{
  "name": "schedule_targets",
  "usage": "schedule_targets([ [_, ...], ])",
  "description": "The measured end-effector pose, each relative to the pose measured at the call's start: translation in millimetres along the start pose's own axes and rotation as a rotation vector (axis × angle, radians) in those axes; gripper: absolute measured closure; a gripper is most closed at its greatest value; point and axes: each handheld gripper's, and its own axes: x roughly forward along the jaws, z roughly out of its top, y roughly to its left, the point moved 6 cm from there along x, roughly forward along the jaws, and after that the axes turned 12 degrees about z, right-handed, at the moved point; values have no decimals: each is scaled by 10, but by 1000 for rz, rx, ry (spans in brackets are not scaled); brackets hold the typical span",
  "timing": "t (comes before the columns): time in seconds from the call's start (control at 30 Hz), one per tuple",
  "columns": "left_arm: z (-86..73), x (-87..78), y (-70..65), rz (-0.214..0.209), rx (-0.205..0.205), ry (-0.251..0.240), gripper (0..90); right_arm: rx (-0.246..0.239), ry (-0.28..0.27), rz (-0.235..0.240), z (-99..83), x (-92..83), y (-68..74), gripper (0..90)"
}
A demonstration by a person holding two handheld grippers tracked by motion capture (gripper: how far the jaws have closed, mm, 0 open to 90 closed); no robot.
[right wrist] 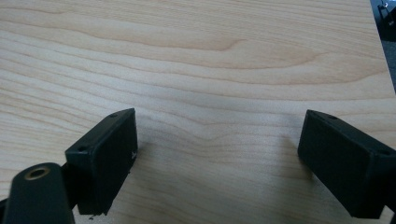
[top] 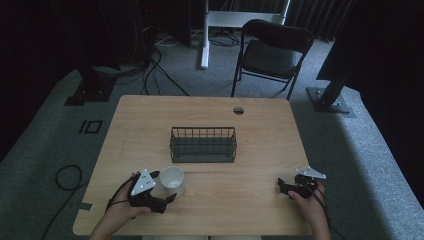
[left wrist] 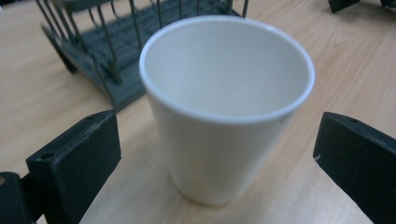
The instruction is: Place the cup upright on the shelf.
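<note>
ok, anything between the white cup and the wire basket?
No. In the high view the strip of table between the cup and the basket is bare wood. The left gripper view shows that gap too.

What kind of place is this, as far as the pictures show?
Probably a lab or recording studio rather than a home. Dark curtains surround a carpeted floor with loose cables; a folding chair stands behind a wooden table holding a wire basket and a white cup.
</note>
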Motion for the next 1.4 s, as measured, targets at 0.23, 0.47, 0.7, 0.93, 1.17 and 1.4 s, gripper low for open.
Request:
schedule_targets([
  [0.23, 82, 72, -82, -16, -9, -47, 12, 0, 0, 0, 0, 0, 0, 116],
  [0.47, 128, 153, -143, 4, -15, -73, 12, 0, 0, 0, 0, 0, 0, 117],
  [0.7, 170, 210, -150, 41, -58, -144, 41, 0, 0, 0, 0, 0, 0, 117],
  [0.93, 190, 225, -160, 62, -57, -173, 89, 1, 0, 0, 0, 0, 0, 117],
  [1.17, 169, 263, -175, 86, -63, -173, 144, 1, 0, 1, 0, 0, -1, 116],
  [1.4, 140, 290, -174, 90, -75, -160, 202, 1, 0, 1, 0, 0, -1, 117],
])
